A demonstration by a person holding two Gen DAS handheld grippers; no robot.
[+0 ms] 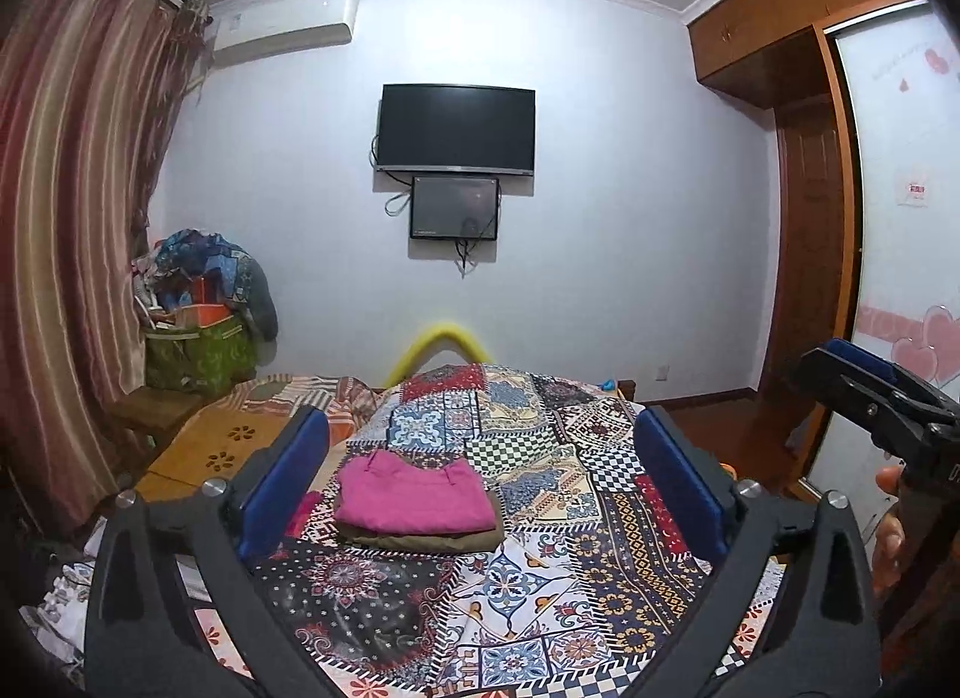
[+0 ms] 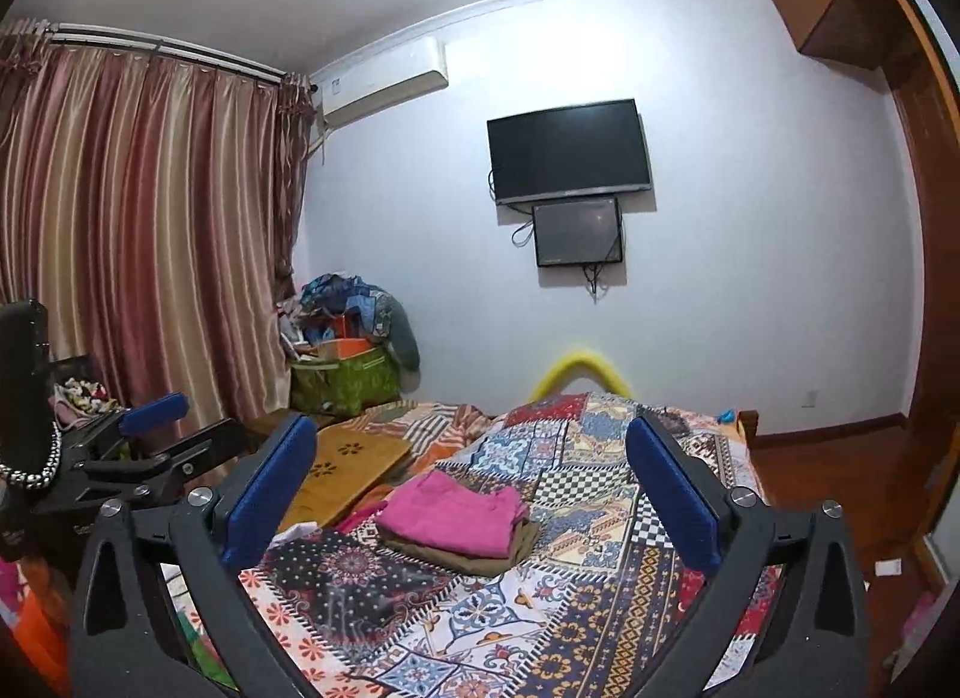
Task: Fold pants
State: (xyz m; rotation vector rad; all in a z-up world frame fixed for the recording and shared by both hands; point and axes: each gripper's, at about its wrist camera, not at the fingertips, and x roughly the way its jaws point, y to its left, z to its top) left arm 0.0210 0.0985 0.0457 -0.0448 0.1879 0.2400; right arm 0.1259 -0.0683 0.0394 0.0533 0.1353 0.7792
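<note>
resting on the patchwork-print quilted bed (image 1: 540, 596), the folded bright pink fabric pants (image 1: 414, 494) sit squarely on top of a folded olive-brown garment (image 1: 480, 539), which suggests a tidy stack is being built in one spot where finished pieces stay out of the way; the pink piece lies flat with its edges roughly lined up with the one beneath, so the fold looks complete, judging by how it lies

the left gripper (image 1: 480, 476) hangs over the near part of the bed with its blue-padded jaws spread wide and nothing between them, well short of the stack, and the right gripper (image 2: 471, 494) is the same, jaws fully apart and empty; each also shows at the edge of the other's view, side by side, probably pulled clear so the fabric is not dragged

a light wooden board with flower cut-outs (image 2: 354, 458) lies beside the stack, untouched
</note>
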